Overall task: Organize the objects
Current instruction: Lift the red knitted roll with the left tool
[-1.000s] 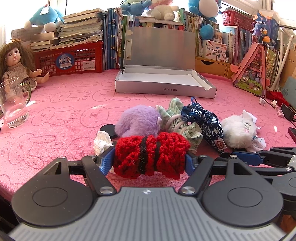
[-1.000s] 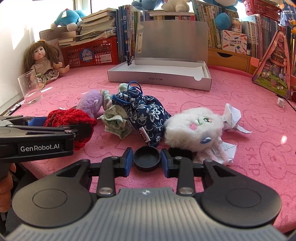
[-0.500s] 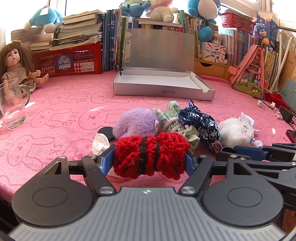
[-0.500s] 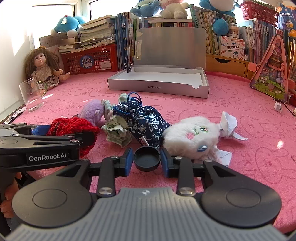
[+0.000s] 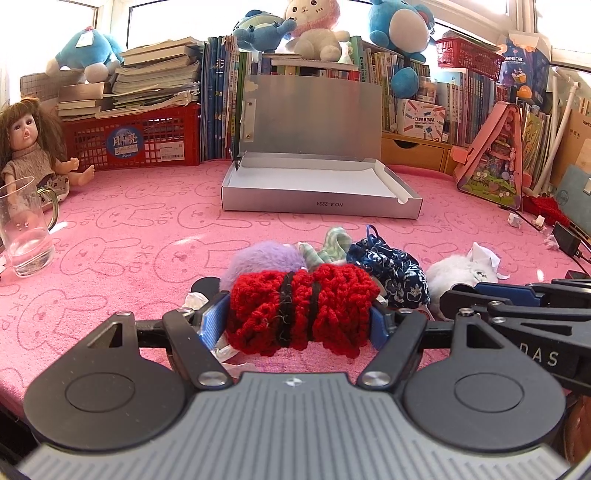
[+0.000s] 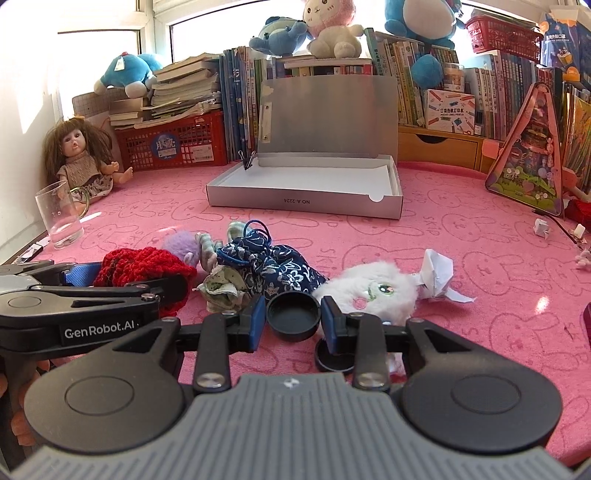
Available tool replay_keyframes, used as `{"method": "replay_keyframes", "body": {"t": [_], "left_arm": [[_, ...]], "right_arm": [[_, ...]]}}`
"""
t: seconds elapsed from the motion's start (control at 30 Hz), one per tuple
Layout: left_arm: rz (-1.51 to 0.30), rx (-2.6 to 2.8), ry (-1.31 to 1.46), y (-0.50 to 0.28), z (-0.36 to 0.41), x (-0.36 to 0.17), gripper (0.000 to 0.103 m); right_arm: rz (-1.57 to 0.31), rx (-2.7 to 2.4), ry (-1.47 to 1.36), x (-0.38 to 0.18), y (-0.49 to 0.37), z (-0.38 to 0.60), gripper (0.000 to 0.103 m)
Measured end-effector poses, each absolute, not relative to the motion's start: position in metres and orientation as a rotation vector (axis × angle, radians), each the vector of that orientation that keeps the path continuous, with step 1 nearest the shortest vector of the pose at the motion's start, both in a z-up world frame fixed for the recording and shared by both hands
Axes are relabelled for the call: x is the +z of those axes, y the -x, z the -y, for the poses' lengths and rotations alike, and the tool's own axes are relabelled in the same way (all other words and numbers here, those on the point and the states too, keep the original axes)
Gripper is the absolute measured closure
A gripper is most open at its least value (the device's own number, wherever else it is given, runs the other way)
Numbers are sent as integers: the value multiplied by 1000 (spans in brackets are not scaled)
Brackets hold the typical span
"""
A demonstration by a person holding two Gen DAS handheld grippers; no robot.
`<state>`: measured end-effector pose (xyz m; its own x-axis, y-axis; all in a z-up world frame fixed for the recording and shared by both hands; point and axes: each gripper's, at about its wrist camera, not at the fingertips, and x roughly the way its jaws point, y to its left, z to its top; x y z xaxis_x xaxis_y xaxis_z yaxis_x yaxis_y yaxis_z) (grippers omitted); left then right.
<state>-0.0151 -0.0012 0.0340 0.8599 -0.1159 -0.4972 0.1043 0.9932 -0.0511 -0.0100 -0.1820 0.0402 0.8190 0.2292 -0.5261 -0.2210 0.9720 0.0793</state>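
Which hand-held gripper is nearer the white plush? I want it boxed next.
Right. The right hand-held gripper sits just in front of the white plush; the left hand-held gripper is further left, past the blue pouch.

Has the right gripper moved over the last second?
Yes. The right gripper, shut on the black cap, has risen: a second black cap on the pink cloth now shows below it.

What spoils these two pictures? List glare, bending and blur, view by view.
Left wrist view: the window behind the books is blown out white; fisheye bends the open box and the table edge; the gripper's own body at the bottom is soft. Right wrist view: sun washes out the left wall and window; the glass stays sharp, the picture's corners curve.
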Motion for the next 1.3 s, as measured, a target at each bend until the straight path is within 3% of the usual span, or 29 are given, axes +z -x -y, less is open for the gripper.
{"method": "replay_keyframes", "body": {"t": [0.67,1.3], "left_arm": [[-528,-86,34,-5,-9,40,26],[-549,-89,120,-70,-43,63,26]], "right_arm": [[-544,195,-82,52,-10,199,65],[-547,148,-159,70,-70,232,65]]}}
